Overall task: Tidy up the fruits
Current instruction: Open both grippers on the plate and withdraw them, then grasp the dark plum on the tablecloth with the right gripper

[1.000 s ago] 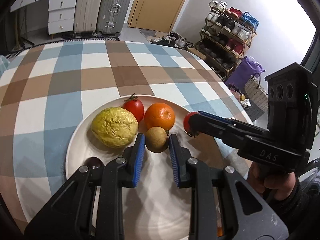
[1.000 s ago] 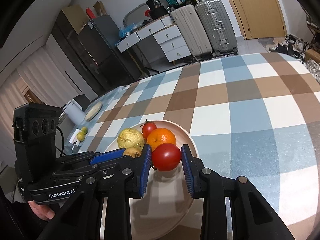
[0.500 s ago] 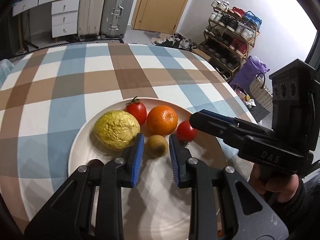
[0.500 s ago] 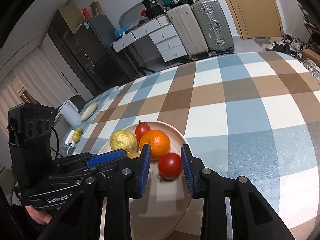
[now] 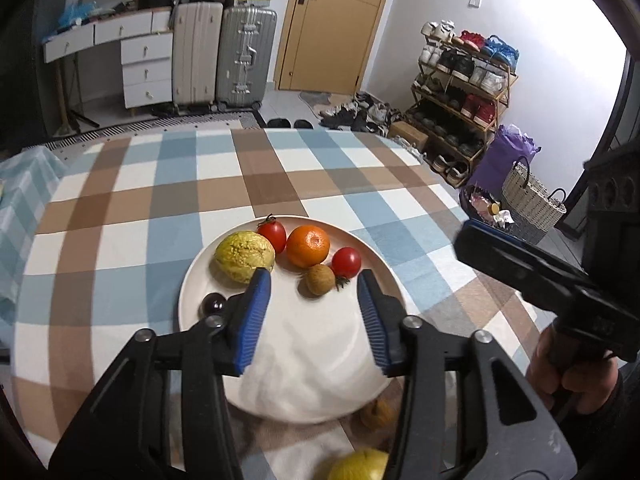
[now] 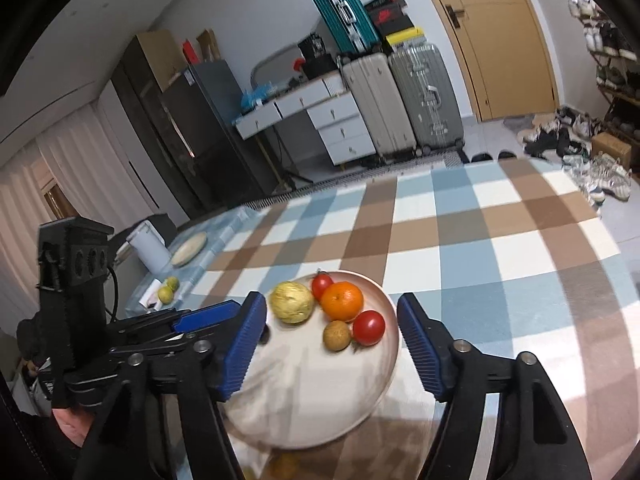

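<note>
Both grippers are spread wide with nothing between the fingers. The left gripper (image 5: 313, 280) sits low in the middle of the left wrist view, over the near half of the plate (image 5: 320, 380); the right gripper (image 6: 332, 316) does the same in its own view, and it also pokes in from the right edge of the left view as a dark bar.

The fruit is all bunched on the far side of the plate: a bumpy yellow fruit (image 5: 245, 256), a stemmed tomato (image 5: 273, 235) touching it, an orange (image 5: 308, 246), a second tomato (image 5: 346, 262) and a small brown fruit (image 5: 320, 279) just in front of the orange. A dark round fruit (image 5: 213, 304) sits alone near the plate's left rim. Off the plate, at the bottom of the left view, there's another brownish fruit (image 5: 378, 414) and a yellow-green one (image 5: 360, 464) on the cloth, partly hidden by the gripper.

The table (image 5: 120, 208) has a big blue, brown and white check cloth. Room behind: two suitcases (image 5: 224, 54) standing side by side next to white drawers (image 5: 146, 68), a wooden door (image 5: 332, 24), a shoe rack (image 5: 460, 92) at upper right, shoes scattered on the floor. The right view adds a dark fridge (image 6: 200, 128) and curtains (image 6: 52, 172) on the left.
</note>
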Demonstrator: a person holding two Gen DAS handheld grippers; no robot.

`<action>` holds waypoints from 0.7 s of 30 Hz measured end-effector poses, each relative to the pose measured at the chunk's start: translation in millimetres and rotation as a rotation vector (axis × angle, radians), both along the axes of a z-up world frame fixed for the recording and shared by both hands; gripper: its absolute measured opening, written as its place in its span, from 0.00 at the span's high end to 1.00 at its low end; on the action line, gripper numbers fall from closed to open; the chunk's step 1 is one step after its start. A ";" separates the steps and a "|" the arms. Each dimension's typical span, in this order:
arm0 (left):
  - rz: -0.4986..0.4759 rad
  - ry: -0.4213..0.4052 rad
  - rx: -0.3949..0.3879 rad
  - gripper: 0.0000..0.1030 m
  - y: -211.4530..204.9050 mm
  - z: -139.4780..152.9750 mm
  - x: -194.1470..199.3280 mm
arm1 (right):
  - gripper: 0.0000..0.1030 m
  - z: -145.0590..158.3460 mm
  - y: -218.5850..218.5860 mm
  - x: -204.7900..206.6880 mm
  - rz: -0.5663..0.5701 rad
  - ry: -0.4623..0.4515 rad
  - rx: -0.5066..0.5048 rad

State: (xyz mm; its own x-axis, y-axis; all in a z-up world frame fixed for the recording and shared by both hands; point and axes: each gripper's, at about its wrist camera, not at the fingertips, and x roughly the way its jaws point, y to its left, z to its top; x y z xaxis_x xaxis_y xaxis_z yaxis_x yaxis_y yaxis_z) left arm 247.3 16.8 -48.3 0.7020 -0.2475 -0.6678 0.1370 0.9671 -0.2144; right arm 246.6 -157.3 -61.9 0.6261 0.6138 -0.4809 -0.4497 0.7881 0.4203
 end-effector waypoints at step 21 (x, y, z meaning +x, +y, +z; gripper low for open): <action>0.177 -0.188 0.079 0.01 9.5 43.8 -164.1 | 0.01 29.5 -19.3 -149.3 -0.012 -0.142 0.017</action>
State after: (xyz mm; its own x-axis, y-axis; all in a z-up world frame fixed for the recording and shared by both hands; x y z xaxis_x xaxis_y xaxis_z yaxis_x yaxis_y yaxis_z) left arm 83.2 26.3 -4.5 0.8433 -0.0621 -0.5339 -0.0056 0.9922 -0.1243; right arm 97.3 -176.7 -32.4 0.6943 0.6134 -0.3765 -0.4962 0.7869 0.3669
